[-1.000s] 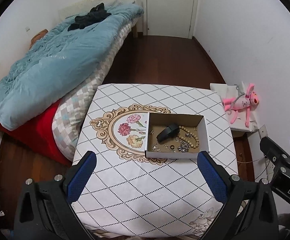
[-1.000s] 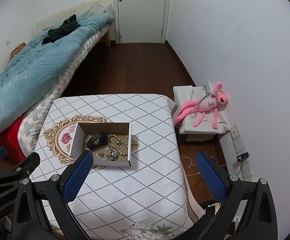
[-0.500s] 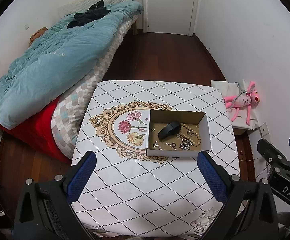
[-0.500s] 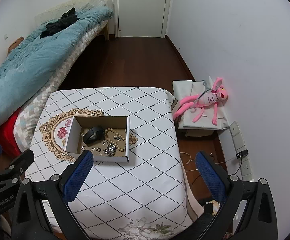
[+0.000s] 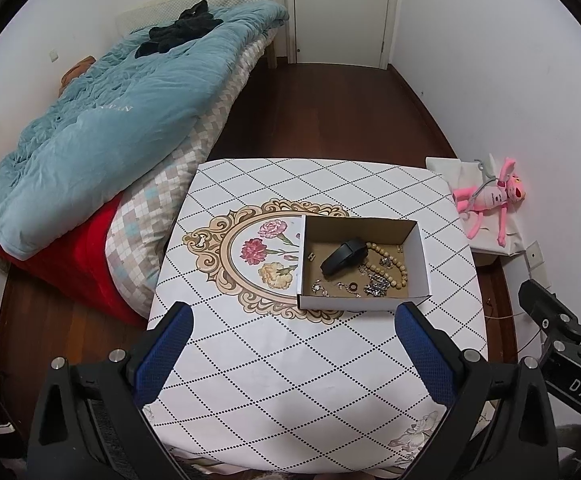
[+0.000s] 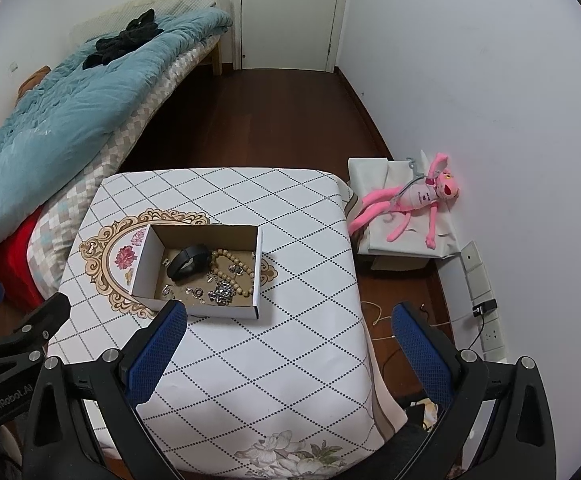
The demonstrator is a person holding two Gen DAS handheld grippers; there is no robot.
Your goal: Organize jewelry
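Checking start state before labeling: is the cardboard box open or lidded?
Open. The cardboard box has no lid; its interior shows a black band, a bead bracelet and small silver pieces.

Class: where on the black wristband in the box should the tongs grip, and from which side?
Grip the black wristband across its raised upper edge, descending from above: the box walls block the sides. It stands on edge, and beads crowd its right side.

Left hand-held gripper (image 5: 293,318), right hand-held gripper (image 6: 288,317): both spread wide, empty.
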